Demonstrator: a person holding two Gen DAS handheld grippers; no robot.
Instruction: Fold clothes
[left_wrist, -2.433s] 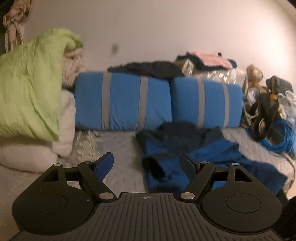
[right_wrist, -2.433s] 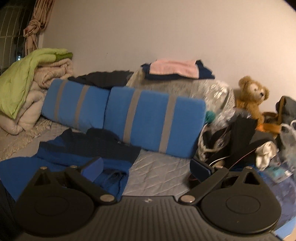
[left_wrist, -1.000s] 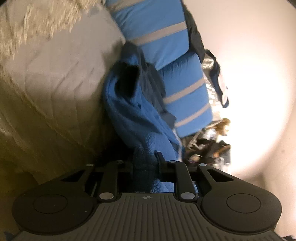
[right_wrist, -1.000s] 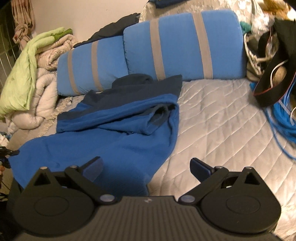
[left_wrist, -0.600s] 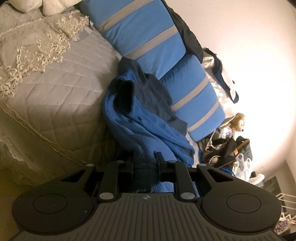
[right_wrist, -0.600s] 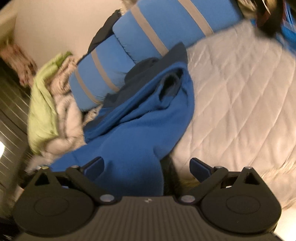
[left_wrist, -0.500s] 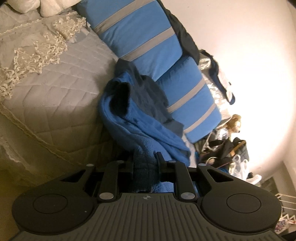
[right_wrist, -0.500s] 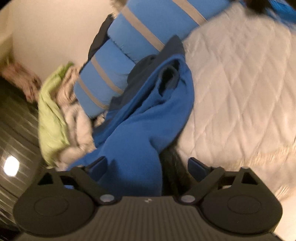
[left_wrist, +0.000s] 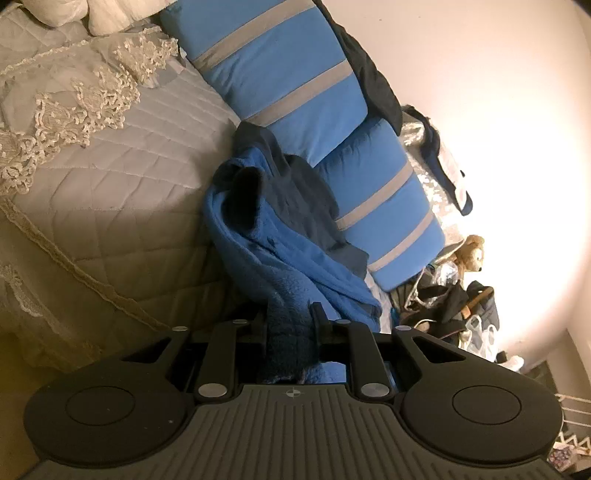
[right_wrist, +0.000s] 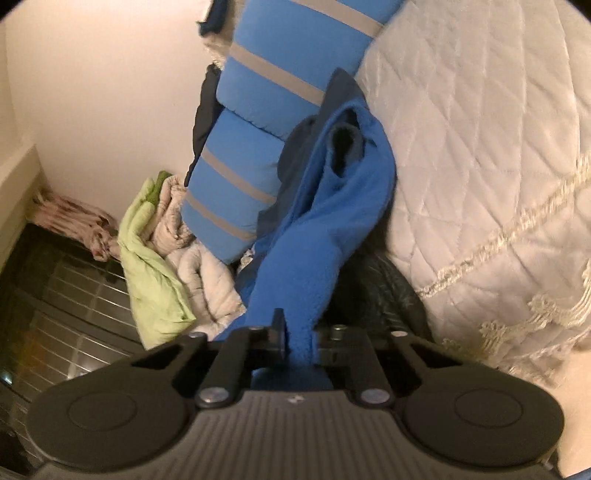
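In the left view, the left gripper (left_wrist: 290, 325) is clamped on a bunched edge of the blue fleece (left_wrist: 273, 254), the cloth being pinched between its jaws. In the right view, the right gripper (right_wrist: 297, 334) is seen with its jaws closing on another edge of the fleece (right_wrist: 325, 221), the fabric already caught between them. From both grips the fleece is stretched back onto the quilt (left_wrist: 122, 173), where the bulk of it is heaped, crumpled, against the striped bolsters (left_wrist: 280, 74). A dark garment (left_wrist: 373, 85) is draped over the top of the bolsters, and further off a stuffed bear (left_wrist: 469, 251) is seen among bags and clutter. A green blanket (right_wrist: 151, 273) is piled at the far end in the right view.

Several things could be judged to go wrong from here. Only thick bunches, not clean corners, appear to be held, so an uneven fold may be produced when the fleece is spread. The right grip is not yet fully set, so the cloth could be pulled out if it is lifted too soon. The heaped far part could also be dragged against the bolsters and left twisted.
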